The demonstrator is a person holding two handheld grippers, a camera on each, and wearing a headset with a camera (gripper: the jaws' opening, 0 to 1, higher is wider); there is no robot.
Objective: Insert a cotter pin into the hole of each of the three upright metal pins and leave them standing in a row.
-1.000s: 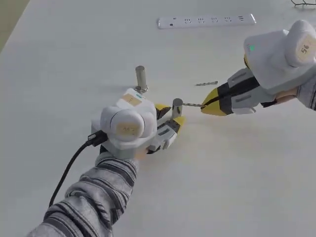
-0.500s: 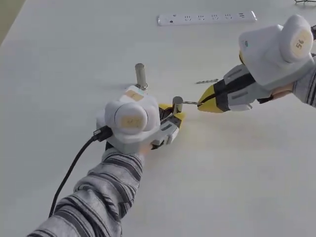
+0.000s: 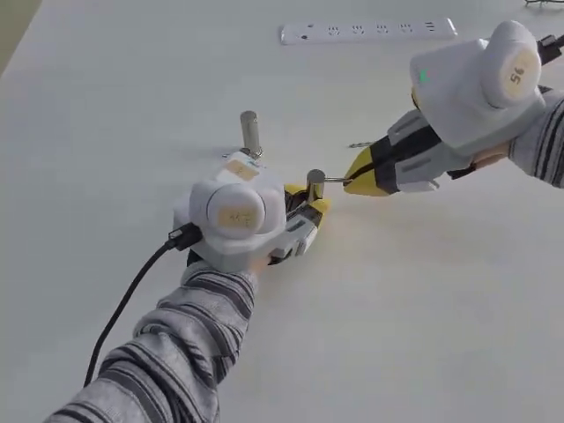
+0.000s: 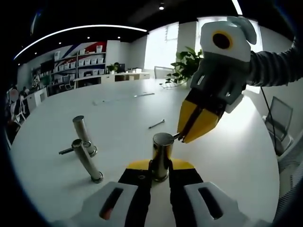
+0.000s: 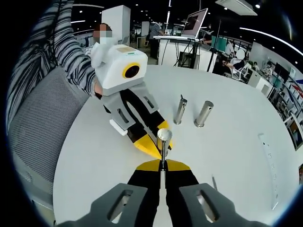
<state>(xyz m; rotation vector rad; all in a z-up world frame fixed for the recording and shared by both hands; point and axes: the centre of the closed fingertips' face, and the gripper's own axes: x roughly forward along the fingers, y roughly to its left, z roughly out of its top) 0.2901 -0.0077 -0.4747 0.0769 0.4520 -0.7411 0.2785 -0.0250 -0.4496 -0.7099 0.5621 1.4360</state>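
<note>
Our left tongs (image 4: 161, 168) grip an upright metal pin (image 4: 162, 144) near its base on the desk (image 4: 232, 156). The right tongs (image 4: 183, 137) hold a cotter pin (image 4: 175, 136) at its head. Leftward stand a bare pin (image 4: 83, 135) and, nearer, a second pin (image 4: 87, 161) with a fitted cotter pin (image 4: 66, 150) through its head. A loose cotter pin (image 4: 156, 124) lies beyond.

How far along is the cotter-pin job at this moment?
Done: one upright silver metal pin seems already cottered. In hand: the left gripper clamps a second pin while the right gripper feeds a thin wire cotter pin at its hole. Left: the bare third pin, with a spare cotter pin lying nearby.
</note>
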